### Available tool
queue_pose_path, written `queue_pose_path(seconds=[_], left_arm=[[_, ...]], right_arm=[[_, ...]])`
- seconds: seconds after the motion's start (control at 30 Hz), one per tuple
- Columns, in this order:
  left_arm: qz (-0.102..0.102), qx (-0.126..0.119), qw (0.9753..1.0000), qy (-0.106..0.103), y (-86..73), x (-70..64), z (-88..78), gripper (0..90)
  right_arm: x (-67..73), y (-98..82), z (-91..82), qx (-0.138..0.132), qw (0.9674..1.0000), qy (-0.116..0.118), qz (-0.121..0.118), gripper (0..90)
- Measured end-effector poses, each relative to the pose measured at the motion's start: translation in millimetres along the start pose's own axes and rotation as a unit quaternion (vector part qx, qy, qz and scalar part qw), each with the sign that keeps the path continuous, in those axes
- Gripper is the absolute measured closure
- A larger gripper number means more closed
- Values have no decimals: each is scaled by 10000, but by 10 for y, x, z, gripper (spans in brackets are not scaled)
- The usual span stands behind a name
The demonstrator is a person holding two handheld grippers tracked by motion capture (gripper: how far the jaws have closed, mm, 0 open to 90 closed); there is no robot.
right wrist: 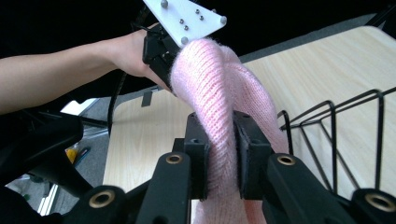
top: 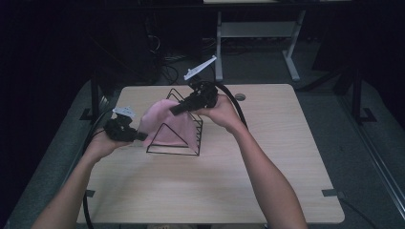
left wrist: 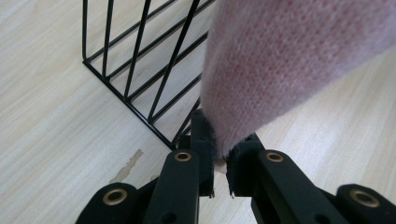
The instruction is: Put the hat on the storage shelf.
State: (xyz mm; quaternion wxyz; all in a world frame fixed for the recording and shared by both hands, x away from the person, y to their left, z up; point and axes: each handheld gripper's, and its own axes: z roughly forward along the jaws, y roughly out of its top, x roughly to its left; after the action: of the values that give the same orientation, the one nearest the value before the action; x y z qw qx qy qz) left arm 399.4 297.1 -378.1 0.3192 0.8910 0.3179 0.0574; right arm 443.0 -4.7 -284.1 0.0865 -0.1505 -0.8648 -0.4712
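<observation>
The left gripper point(left wrist: 219, 161) has its jaws nearly together, pinching the edge of a pink knitted cloth point(left wrist: 289, 60). The right gripper point(right wrist: 219, 154) clamps a bunched fold of the same cloth. The cloth drapes over a black wire rack point(top: 174, 129) standing mid-table on the pale wooden table point(top: 267, 181). No readable writing shows.

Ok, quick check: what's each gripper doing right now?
Left gripper: closed on an edge of the pink knit cloth.
Right gripper: closed on a bunched fold of the same cloth, above the black wire rack.
</observation>
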Motion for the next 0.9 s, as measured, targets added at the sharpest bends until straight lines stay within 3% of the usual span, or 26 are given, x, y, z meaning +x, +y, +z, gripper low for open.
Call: queue_pose_path(seconds=[0.33, 0.5, 0.8, 0.87, 0.9], left_arm=[[164, 293, 9994, 71, -1, -40, 134, 831], [115, 364, 9993, 5, -47, -12, 180, 828], [55, 237, 9995, -195, -72, 5, 152, 733], [53, 222, 9996, -173, -74, -9, 155, 761], [101, 251, 9995, -168, -75, -6, 153, 816]], right_arm=[[-11, -86, 61, 221, 9997, 22, 73, 764], [-39, -144, 114, 361, 9992, 39, 185, 764], [-39, -135, 211, 411, 9991, 53, 106, 768], [-38, -135, 226, 431, 9990, 29, 87, 768], [-36, -135, 231, 432, 9990, 25, 95, 768]])
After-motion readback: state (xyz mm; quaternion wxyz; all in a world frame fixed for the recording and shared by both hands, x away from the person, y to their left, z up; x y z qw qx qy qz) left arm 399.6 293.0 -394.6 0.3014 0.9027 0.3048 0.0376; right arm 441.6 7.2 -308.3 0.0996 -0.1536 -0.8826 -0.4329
